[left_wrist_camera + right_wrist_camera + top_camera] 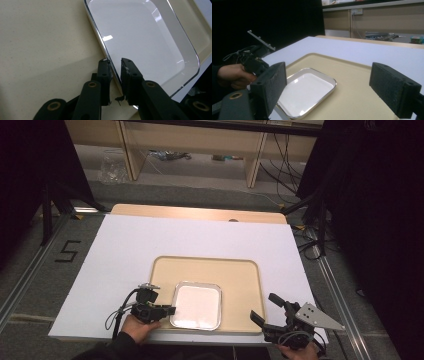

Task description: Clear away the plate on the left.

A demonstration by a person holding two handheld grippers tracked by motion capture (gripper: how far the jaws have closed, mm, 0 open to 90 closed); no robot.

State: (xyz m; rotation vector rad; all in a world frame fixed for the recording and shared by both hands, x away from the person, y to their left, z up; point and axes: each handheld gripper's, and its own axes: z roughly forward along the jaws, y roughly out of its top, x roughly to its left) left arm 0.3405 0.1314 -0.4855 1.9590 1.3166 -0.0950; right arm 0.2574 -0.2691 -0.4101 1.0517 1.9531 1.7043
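A square white dish with a shiny metal rim (196,305) lies at the near left of a beige tray (240,275). My left gripper (172,310) reaches in from the left, jaws closed on the dish's left rim. In the left gripper view the rim runs between the two fingertips (115,61), with the dish (145,42) beyond and the tray (50,37) to the left. My right gripper (264,306) is held open at the tray's near right corner, nothing between its jaws. Its own view (329,82) looks across the tray (352,95) at the dish (304,96) and left gripper (254,60).
The tray rests on a white board (125,250) covering a wooden table. A black "5" mark (67,251) is on the floor at left. Cables (310,245) trail along the right side, and wooden shelving (200,145) stands behind.
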